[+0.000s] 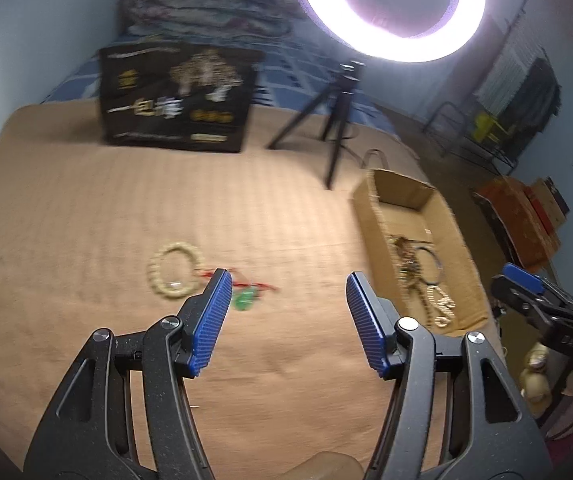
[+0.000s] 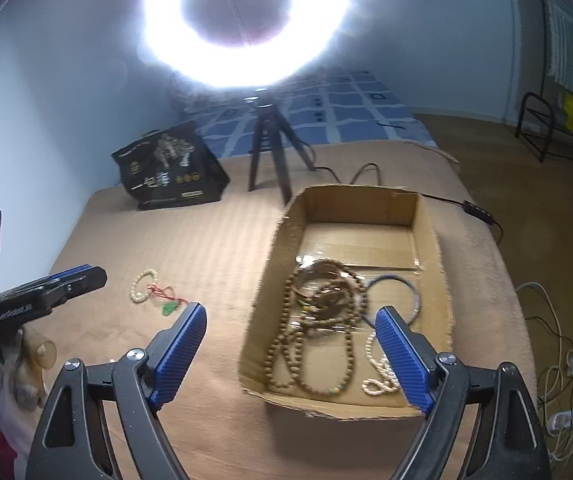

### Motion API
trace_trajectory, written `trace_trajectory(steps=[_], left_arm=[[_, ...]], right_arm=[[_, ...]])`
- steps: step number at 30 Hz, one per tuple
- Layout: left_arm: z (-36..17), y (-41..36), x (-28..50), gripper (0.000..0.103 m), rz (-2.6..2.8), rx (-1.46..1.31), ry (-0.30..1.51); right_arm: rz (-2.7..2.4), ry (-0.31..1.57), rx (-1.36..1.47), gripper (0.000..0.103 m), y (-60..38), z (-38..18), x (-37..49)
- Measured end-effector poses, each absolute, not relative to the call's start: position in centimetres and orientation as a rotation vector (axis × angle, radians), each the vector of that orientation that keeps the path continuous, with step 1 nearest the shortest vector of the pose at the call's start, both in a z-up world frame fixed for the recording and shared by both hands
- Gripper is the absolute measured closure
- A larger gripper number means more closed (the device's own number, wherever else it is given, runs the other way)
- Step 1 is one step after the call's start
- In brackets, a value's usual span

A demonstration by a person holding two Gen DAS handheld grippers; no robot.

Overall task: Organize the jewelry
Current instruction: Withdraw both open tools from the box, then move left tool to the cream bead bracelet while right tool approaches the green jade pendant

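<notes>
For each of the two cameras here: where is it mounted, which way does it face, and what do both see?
Left wrist: on the left gripper, open, looking along its fingers across the bed at the cream bracelet and green pendant; the right gripper shows at right.
Right wrist: on the right gripper, open, facing the box of beads; the left gripper shows at left.
Shared: bracelet, pendant, box, black bag, tripod, ring light.

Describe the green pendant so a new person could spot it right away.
Start at the cardboard box on the tan blanket, then look left to the two pieces lying outside it. The green pendant sits beside the cream bead bracelet; it alone is small, bright green, and tied to a red cord.
</notes>
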State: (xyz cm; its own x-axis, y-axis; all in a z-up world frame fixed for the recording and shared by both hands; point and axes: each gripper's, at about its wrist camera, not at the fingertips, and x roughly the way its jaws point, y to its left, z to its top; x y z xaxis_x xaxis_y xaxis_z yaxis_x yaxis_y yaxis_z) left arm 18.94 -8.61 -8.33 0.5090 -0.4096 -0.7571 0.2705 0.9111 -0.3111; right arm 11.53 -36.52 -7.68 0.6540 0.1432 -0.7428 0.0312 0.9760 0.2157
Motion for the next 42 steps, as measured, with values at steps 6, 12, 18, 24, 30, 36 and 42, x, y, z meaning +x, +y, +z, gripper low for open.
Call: trace_trajectory(steps=[6,12,18,24,30,36,42], left_arm=[[-9.8,-4.5,19.9,0.042,-0.341,-0.179,0.967],[-11.3,-1.7,21.1,0.042,-0.301,-0.196,0.991],[-13.3,-0.6,22.6,0.042,-0.291,-0.206,1.034],[-15.4,0.0,24.1,0.043,-0.301,-0.233,1.074],[-17.1,-0.1,25.5,0.054,-0.317,-0.247,1.102],[-18.1,-0.5,26.7,0.057,-0.331,-0.249,1.117],[-19.1,-0.8,27.8,0.062,-0.337,-0.251,1.132]], right_arm=[[0.116,0.858,0.221,0.014,-34.1,-8.0,12.5],[0.163,0.875,0.216,0.015,-31.6,-8.7,13.8],[0.206,0.904,0.215,0.015,-29.2,-9.7,15.4],[0.235,0.938,0.202,0.015,-26.8,-11.1,16.8],[0.247,0.986,0.187,0.020,-24.8,-13.1,18.2],[0.252,1.024,0.163,0.025,-23.2,-15.0,19.5],[0.253,1.052,0.147,0.029,-21.8,-16.5,20.6]])
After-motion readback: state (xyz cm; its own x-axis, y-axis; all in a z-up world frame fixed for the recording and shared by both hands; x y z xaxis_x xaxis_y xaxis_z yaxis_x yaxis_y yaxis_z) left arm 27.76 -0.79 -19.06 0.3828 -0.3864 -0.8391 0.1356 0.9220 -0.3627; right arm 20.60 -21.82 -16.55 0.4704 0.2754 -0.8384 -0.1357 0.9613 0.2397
